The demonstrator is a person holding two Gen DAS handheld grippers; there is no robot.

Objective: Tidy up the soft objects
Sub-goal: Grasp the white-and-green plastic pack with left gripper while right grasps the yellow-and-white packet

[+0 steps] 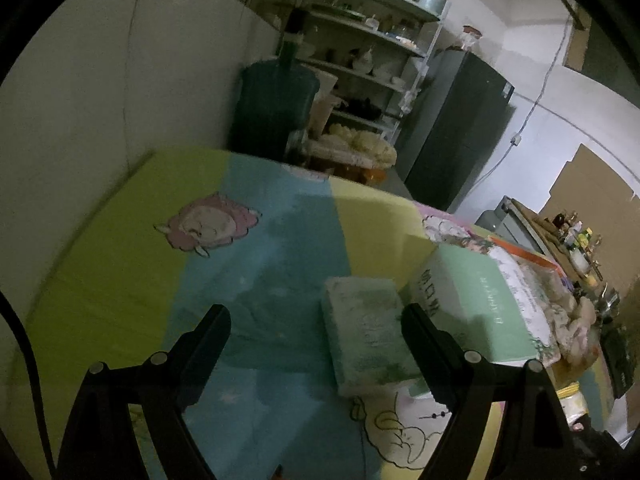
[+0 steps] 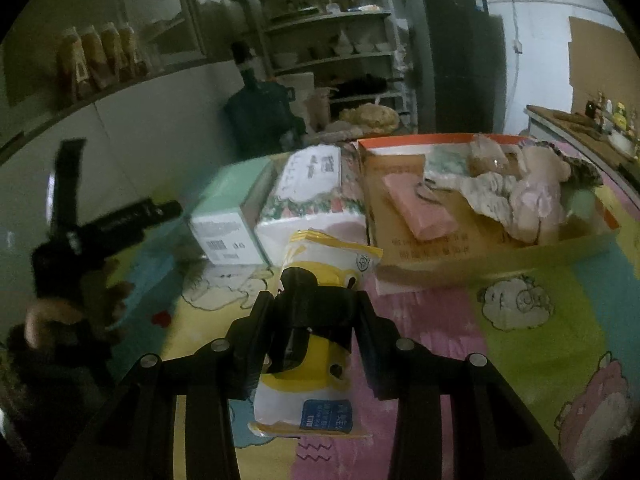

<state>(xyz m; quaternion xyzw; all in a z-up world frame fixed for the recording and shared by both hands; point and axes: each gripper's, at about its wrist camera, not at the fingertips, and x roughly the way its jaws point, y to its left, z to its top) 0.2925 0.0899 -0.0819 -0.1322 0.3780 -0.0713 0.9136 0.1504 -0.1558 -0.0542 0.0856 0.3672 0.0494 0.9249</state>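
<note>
Right gripper [image 2: 316, 308] jaws are clamped on the yellow-and-white tissue pack [image 2: 316, 364] above the table [image 2: 520, 344]. Judged light, soft and slippery in film; mid-body grip suits it. Left gripper [image 1: 316, 320] jaws stand apart, empty, beside the green-patterned tissue pack [image 1: 364, 340]. Beyond, contents of the orange-rimmed box [image 2: 400, 240] blur together.

Green tissue box [image 1: 476, 300], side face: pale lettering running along the edge, too blurred to read; large dark characters near the corner, unreadable.
Green tissue box, end face [image 2: 230, 236]: barcode label with small digits, illegible.
Floral tissue pack [image 2: 312, 188]: dark script on white panel, unreadable.
Yellow-and-white packet [image 2: 316, 412]: blue label with white characters, illegible.
Cardboard tray [image 2: 432, 246], front wall: printed line, unreadable.
</note>
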